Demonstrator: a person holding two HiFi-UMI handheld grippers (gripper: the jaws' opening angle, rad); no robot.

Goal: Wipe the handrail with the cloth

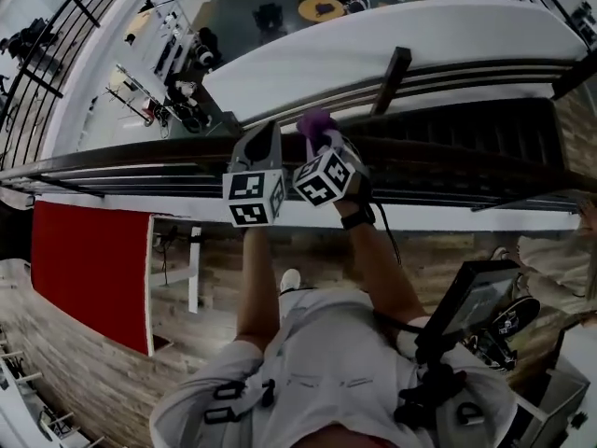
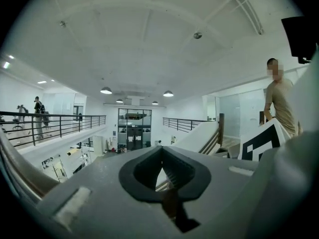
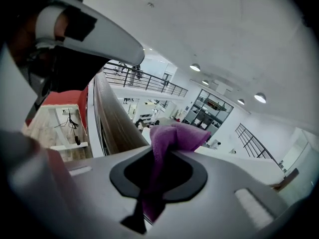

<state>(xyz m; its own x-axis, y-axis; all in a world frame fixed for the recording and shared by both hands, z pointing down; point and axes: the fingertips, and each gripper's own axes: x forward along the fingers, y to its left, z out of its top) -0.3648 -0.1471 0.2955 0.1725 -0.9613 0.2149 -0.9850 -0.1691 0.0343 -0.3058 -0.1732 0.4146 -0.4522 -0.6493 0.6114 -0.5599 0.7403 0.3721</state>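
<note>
At handrail (image 1: pixel 112 160), R gripper (image 1: pixel 326 138) jaws clamped on purple cloth (image 3: pixel 172 136), L gripper (image 1: pixel 269 133) jaws closed, empty, alongside, stair post (image 1: pixel 392 77) beyond

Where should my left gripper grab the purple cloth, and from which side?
Take the bunched tuft of the purple fabric cloth that pokes out past the right gripper's fingers, coming in from its left, where the left gripper sits alongside. That end is free; the rest is pinched. The left gripper is shut, so open it first.
</note>
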